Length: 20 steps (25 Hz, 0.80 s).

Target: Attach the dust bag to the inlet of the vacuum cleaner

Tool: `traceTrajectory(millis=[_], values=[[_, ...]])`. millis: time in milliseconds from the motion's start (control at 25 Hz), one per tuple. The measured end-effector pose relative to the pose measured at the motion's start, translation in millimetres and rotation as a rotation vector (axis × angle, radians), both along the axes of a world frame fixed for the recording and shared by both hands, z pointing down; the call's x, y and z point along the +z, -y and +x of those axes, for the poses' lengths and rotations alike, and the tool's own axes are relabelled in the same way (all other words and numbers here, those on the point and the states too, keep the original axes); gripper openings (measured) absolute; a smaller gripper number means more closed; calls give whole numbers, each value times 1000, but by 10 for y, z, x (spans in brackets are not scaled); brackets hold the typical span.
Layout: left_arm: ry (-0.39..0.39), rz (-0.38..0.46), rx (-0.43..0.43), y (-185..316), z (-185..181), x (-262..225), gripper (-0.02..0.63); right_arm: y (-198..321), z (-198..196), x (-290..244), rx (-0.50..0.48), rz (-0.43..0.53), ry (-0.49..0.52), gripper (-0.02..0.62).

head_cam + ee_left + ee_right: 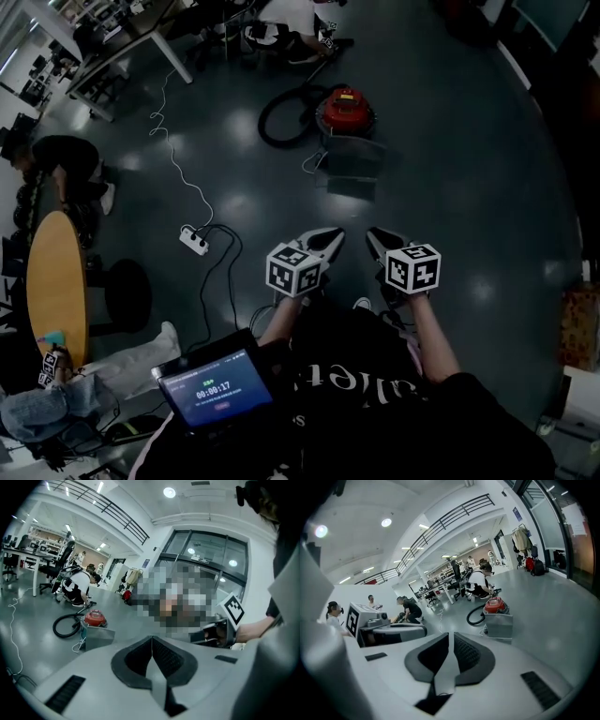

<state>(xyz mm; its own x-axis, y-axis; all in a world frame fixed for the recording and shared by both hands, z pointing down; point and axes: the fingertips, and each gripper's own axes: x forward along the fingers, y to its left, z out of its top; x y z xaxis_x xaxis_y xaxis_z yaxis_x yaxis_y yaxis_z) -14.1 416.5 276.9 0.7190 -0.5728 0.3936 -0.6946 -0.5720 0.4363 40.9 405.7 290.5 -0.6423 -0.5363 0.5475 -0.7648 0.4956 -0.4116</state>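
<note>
The red vacuum cleaner (345, 108) stands on the dark floor ahead, its black hose (277, 120) looped to its left. A grey boxy dust bag (354, 161) lies just in front of it. The vacuum (94, 618) and the bag (97, 635) also show far off in the left gripper view, and again as vacuum (495, 605) and bag (500, 625) in the right gripper view. My left gripper (328, 239) and right gripper (377, 239) are held side by side in the air, well short of the bag. Both are shut with nothing between the jaws.
A white power strip (194, 241) with cables lies on the floor at left. A round wooden table (56, 281) stands further left. A person (291, 19) crouches behind the vacuum, and another (66, 164) bends down at left. A lit screen (216, 386) sits near my body.
</note>
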Motion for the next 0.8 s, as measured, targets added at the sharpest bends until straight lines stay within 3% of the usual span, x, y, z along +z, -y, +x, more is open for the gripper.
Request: traceTrajectory(millis=[800], values=[[77,-28,47,-33,313,91,8,83,218,26,-17,18,20,48]])
